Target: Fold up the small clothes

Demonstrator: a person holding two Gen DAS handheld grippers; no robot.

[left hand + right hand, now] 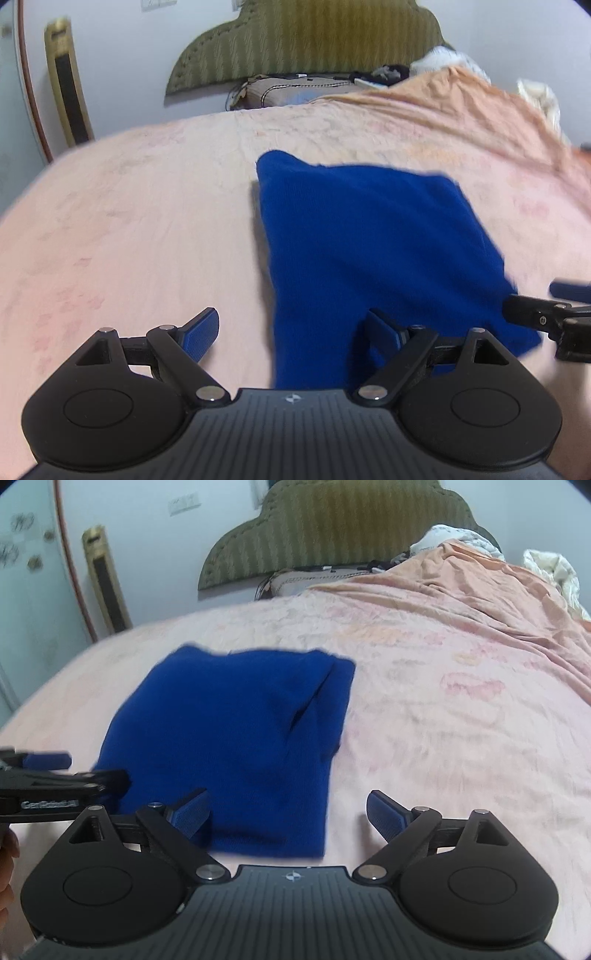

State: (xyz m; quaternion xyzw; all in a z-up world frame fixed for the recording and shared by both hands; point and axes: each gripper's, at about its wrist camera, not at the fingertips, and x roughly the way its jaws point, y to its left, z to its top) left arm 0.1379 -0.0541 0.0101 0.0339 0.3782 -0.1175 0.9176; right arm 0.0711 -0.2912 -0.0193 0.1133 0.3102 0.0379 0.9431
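Both jaws wide apart, empty, over blue garment (369,251)

Your blue garment (229,738) is a soft, matt knit cloth. Under it, the bed (443,720) wears a pale pink, fuzzy, slightly wrinkled cover. Your left gripper (291,336) and right gripper (288,814) are matt black plastic with shiny metal pins and ribbed blue pads (201,334).
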